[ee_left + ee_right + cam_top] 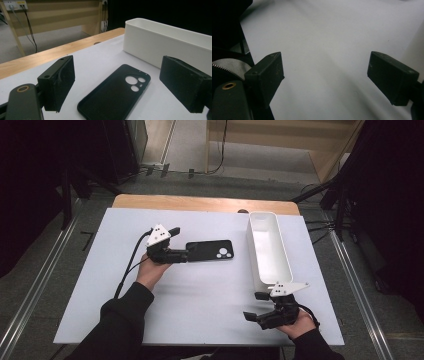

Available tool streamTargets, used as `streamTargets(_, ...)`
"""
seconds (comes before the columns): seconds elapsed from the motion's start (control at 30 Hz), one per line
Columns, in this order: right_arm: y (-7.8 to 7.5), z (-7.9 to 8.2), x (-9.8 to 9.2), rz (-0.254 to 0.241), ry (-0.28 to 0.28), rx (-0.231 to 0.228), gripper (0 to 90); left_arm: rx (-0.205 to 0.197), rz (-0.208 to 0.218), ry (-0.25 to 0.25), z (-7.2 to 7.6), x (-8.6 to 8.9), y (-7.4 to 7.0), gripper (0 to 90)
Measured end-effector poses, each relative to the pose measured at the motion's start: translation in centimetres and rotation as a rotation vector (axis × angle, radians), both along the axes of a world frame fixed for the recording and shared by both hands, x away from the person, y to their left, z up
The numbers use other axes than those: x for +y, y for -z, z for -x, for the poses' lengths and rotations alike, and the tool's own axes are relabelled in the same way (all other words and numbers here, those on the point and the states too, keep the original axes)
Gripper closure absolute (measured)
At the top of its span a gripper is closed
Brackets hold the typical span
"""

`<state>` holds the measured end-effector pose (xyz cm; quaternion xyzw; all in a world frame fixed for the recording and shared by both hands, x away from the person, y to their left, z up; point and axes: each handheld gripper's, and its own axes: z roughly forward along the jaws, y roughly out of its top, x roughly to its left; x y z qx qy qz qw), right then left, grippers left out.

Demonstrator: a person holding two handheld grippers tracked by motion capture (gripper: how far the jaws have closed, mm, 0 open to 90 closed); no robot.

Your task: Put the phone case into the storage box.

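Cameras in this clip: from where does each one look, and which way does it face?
High view: above the person's side, facing forward and down on the table; both forearms, left gripper, right gripper.
Left gripper view: rides that gripper, between open jaws toward the black phone case and white bin.
Right gripper view: open jaws over bare white tabletop.
Shared: case and bin, high and left views.

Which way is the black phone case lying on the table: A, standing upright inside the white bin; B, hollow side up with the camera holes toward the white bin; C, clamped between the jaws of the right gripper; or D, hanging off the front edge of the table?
B: the left gripper view shows the phone case flat on the table with its raised rim and hollow facing up, its camera holes at the end nearer the white bin.
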<state>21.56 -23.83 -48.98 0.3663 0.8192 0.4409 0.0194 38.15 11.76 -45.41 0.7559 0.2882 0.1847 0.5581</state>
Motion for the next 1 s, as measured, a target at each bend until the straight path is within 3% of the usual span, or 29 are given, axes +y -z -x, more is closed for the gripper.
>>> streamTargets(0.3,0.0,0.2,-0.2,-0.003,0.010,0.000,12.3,0.025,-0.030,0.001,-0.7,-1.0,0.9,12.8)
streamTargets(0.5,0.0,0.2,-0.2,-0.004,0.008,-0.002,12.3,0.047,-0.012,0.005,-0.7,-0.9,1.0,12.8)
streamTargets(0.73,0.0,0.3,-0.2,-0.006,0.011,0.006,12.3,0.039,-0.031,-0.022,-0.5,-1.3,1.2,14.8)
streamTargets(1.0,0.0,0.3,-0.3,-0.004,0.010,0.006,12.3,0.024,-0.035,0.000,0.0,-1.3,0.9,50.1)
